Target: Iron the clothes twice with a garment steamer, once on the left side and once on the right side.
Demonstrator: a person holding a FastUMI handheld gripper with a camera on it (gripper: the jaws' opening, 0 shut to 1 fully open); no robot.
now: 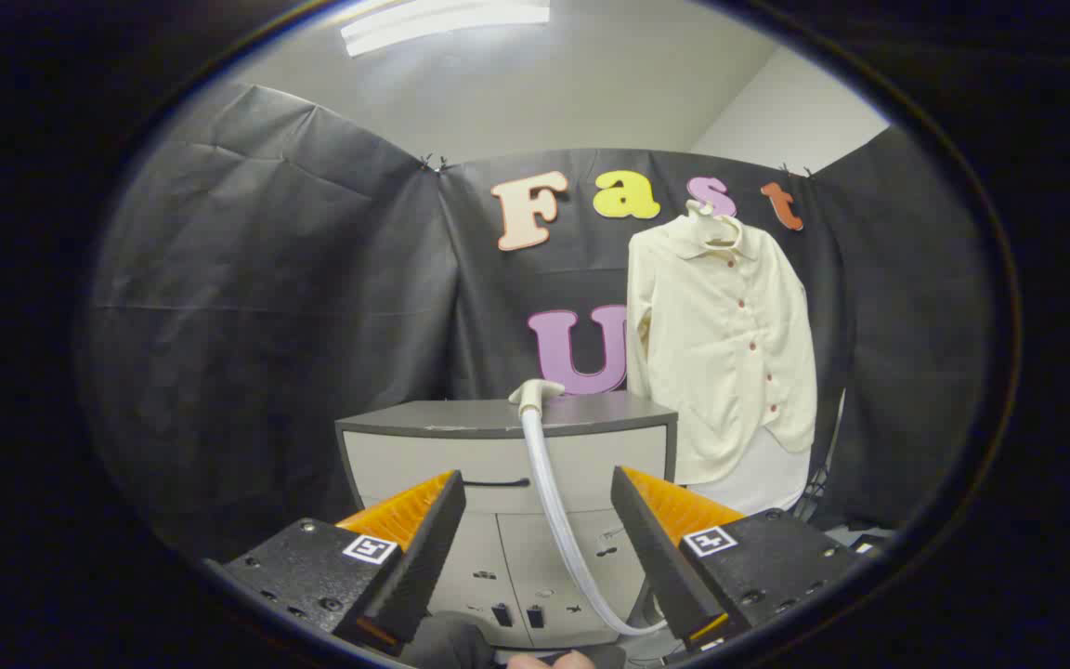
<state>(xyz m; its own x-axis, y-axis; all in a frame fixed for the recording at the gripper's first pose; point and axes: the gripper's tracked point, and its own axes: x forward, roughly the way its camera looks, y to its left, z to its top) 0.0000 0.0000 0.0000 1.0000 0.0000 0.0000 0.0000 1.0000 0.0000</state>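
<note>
A cream button-up shirt (725, 339) hangs on a hanger against the booth wall, beyond my fingers and to their right. The garment steamer's head (535, 391) lies on top of a grey cabinet (461, 418), straight ahead. Its pale hose (555, 502) runs down the cabinet front and passes between my fingers, touching neither. My gripper (537, 506) stands open, well short of the steamer head, with nothing held.
The cabinet has a drawer with a dark handle (496, 483) and doors below. A white panel (763, 474) shows under the shirt's hem. Part of a hand (549, 661) shows at the bottom, between the fingers' bases.
</note>
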